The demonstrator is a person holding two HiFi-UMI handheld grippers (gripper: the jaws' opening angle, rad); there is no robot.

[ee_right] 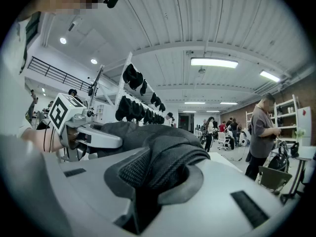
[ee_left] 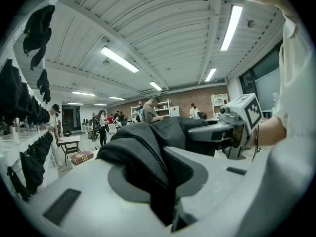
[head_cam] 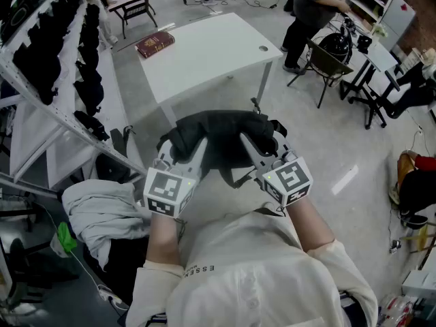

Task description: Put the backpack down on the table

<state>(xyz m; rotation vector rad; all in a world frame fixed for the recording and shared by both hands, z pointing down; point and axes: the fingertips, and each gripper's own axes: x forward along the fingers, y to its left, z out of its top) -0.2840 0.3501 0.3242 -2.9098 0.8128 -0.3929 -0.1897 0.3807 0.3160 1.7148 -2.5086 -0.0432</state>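
We hold the backpack (head_cam: 221, 131) up just short of the table (head_cam: 204, 53), not resting on it. Our left gripper (head_cam: 194, 148) and right gripper (head_cam: 251, 145) each clamp a fold of its black fabric, side by side.

Small dark letters (head_cam: 201, 269) on the white shirt (head_cam: 259, 278) read "ESSEN", then the fabric folds them away. No other print is legible.

Left tongs (head_cam: 193, 154) and right tongs (head_cam: 253, 152) clamped, side by side.
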